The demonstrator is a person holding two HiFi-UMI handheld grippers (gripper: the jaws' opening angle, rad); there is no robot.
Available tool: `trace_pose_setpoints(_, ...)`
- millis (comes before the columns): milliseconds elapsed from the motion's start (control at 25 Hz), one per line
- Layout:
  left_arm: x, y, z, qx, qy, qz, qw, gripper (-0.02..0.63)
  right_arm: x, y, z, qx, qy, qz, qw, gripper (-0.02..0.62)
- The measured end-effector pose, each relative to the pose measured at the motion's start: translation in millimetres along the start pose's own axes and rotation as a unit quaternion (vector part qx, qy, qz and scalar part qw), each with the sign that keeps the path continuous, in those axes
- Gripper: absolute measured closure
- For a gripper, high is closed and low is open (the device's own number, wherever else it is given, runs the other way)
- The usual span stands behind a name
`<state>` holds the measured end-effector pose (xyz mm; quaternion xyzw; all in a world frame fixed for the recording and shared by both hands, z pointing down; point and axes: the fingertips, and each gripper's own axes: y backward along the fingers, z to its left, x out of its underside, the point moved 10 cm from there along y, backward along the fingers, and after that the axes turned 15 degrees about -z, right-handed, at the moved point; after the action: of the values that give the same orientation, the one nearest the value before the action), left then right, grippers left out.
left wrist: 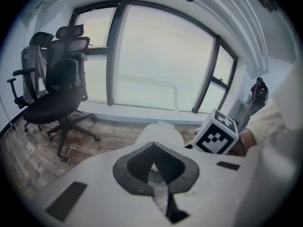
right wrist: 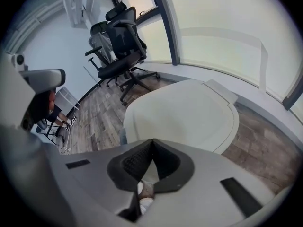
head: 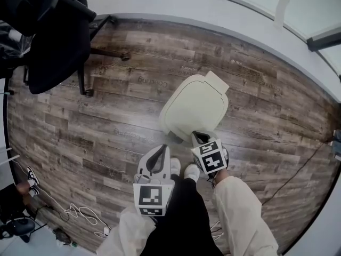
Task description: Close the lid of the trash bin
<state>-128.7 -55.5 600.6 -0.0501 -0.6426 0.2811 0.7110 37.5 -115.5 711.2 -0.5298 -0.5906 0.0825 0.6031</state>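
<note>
**Wood floor [head: 106, 137] by the windows: bin shut, both grippers clenched on nothing**

Plank flooring runs up to a pale wall base under big windows [left wrist: 161, 65].

- Trash bin [head: 171, 126] stands on the floor just ahead of the person. Its cream lid [head: 194, 105] lies flat down on it, hinge tab on the far side toward the wall.
- Right gripper [head: 198, 137]: tip sits at the lid's near edge. Can't tell if it touches. In the right gripper view the jaws are pressed together at the tips with nothing between them, and the lid fills the frame right past them.
- Left gripper [head: 161, 149]: held beside the right one, short of the bin's near left corner and apart from it. Jaw tips meet here too, nothing held. Its view shows the bin ahead and the right gripper's marker cube [left wrist: 217, 134] to the right.
- White shoes [head: 184, 169] show between the two grippers in the head view.
- Black office chair [head: 53, 47] is well off to the left, near the windows.
- Loose cables [head: 80, 213] lie on the floor at lower left.
</note>
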Motion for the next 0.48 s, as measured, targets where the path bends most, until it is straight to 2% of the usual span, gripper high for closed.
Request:
trace_pose_setpoints(280,0.7,0.9,6.3,-0.001,0.001,0.001,1.0,0.598,-15.4,-12.6,7.2,-0.004,0.003,-0.027,1.0,0.571)
trace_pose_setpoints(480,4.4,4.6,16.0,-0.005,0.003,0.005,1.0,0.598,-15.7,-23.6,12.0,-0.004,0.008,-0.017,1.0,0.571)
